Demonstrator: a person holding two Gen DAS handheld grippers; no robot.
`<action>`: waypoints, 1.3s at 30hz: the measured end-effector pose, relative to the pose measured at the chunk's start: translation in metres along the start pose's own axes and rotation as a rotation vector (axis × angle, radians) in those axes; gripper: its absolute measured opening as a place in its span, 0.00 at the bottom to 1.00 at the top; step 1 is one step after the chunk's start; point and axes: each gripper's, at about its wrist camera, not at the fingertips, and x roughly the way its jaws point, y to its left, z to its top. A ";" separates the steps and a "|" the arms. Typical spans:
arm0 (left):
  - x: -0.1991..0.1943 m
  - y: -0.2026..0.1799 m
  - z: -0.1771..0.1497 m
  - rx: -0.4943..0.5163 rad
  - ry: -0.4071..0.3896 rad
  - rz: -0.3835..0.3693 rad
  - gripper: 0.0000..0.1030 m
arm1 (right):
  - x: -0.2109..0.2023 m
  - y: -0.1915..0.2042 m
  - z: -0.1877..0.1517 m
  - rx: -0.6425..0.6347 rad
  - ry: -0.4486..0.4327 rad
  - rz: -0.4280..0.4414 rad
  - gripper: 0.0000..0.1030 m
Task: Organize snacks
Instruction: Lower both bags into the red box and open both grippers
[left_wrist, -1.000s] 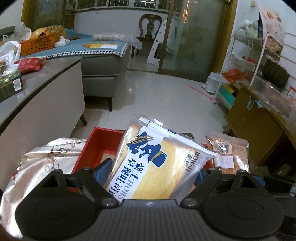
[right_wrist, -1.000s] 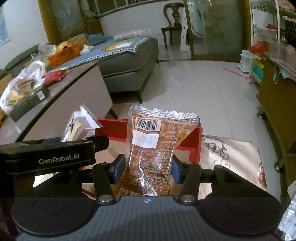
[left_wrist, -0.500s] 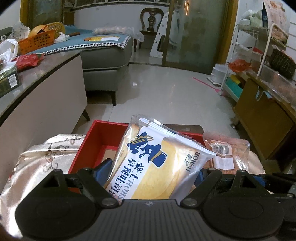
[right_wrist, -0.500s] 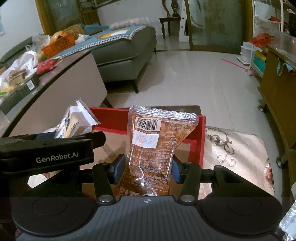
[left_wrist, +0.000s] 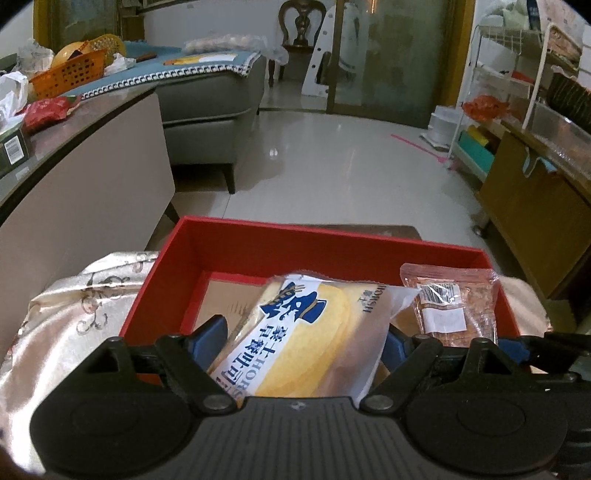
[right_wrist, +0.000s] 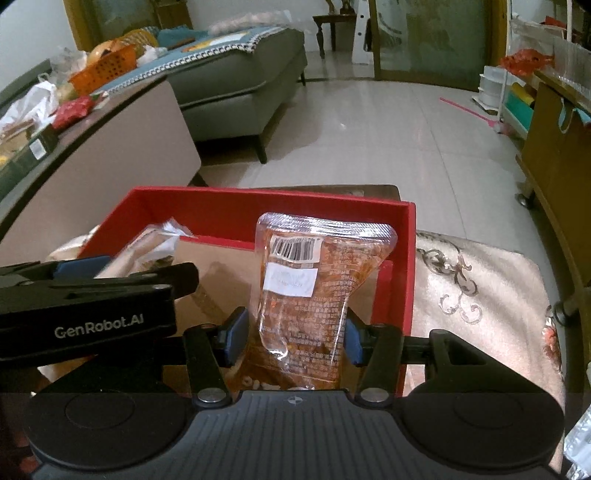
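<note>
Left hand-held gripper (left_wrist: 301, 341): clamped on the bread packet (left_wrist: 295, 339), lower centre, inside the red box (left_wrist: 332, 240).
Right hand-held gripper (right_wrist: 295, 332): jaws just widened, brown snack pouch (right_wrist: 314, 291) between them, upright in the box's right end.
Surface: patterned cloth (right_wrist: 480, 288) under the box.

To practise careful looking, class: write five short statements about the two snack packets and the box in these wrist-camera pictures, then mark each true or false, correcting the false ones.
1. The left tongs have a bread packet between them. True.
2. The box is blue. False: it is red.
3. The orange snack pouch between the right tongs shows a barcode. True.
4. The box stands on bare floor. False: it stands on a patterned cloth.
5. The box has a closed lid. False: it is open on top.
</note>
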 end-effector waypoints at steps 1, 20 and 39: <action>0.001 0.000 0.000 0.005 0.003 0.006 0.76 | 0.002 0.000 0.000 -0.001 0.005 -0.001 0.61; -0.038 0.031 0.018 -0.070 -0.037 -0.073 0.78 | -0.028 0.008 0.007 0.013 -0.053 0.035 0.70; -0.081 0.026 -0.003 -0.017 -0.053 -0.054 0.78 | -0.071 0.009 -0.013 0.032 -0.078 0.041 0.75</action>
